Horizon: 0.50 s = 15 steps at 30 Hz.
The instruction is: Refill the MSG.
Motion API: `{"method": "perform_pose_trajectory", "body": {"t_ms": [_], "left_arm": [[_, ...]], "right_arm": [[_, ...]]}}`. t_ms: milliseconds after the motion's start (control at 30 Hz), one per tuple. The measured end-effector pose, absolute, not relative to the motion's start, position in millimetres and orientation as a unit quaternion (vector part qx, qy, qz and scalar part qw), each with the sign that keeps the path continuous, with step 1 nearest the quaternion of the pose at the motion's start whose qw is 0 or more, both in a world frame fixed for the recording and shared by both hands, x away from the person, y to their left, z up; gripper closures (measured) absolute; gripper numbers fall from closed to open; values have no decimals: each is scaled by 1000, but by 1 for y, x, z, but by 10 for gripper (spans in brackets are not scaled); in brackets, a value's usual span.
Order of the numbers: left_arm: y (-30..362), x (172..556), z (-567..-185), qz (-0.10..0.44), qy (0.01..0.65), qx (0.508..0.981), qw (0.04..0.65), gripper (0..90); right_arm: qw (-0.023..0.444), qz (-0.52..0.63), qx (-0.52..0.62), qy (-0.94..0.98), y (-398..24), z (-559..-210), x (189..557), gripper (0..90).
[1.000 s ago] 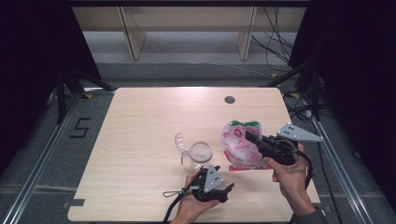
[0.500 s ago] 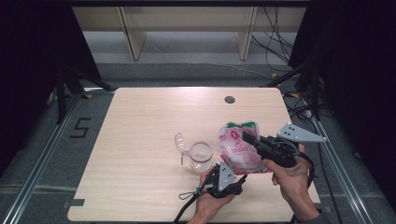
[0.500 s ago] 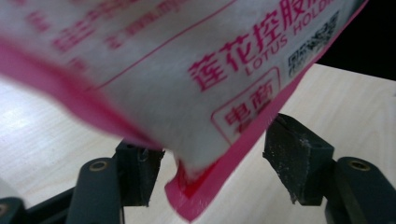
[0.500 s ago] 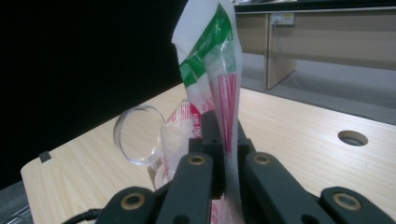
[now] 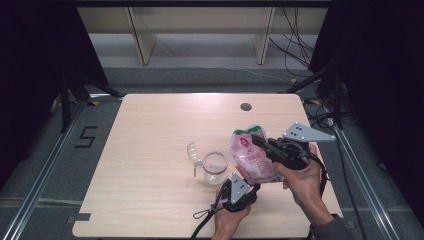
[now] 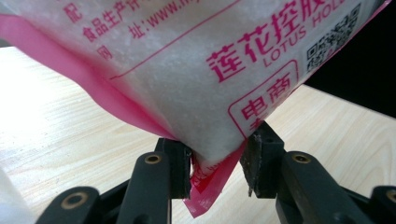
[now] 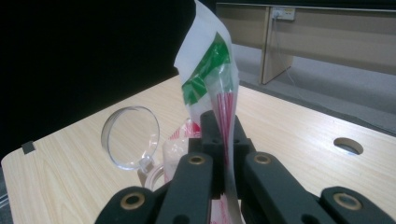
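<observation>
Hanging lengthwise between both tools above the table [image 5: 150,150], the pink-printed bag of white granules [image 5: 250,157]: right hand-held gripper [image 5: 261,142] clamped on its green-banded top, left hand-held gripper [image 6: 217,161] having just narrowed around the bottom corner (glass jar [image 5: 216,167] just beside).

Right tool [image 7: 224,154] clamped on bag's [image 7: 210,70] top edge; open clear jar [image 7: 133,140] behind, on table [image 7: 299,135].
</observation>
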State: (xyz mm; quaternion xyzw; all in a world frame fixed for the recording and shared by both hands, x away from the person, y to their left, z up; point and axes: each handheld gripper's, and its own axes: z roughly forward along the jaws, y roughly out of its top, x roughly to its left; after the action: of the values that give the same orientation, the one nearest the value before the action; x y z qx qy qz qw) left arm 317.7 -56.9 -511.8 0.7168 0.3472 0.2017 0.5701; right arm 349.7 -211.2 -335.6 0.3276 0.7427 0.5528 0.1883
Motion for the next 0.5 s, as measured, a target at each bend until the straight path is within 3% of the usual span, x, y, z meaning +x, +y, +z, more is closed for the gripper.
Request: {"method": "perform_pose_trajectory", "body": {"t_ms": [267,500], "left_arm": [[-54,322,-511,171,365,685,607,666],[-57,324,-512,151,382,656,634,678]], "right_arm": [[202,533,307,763,-184,-328,361,900],[188,512,312,778,-163,-326,372,900]]}}
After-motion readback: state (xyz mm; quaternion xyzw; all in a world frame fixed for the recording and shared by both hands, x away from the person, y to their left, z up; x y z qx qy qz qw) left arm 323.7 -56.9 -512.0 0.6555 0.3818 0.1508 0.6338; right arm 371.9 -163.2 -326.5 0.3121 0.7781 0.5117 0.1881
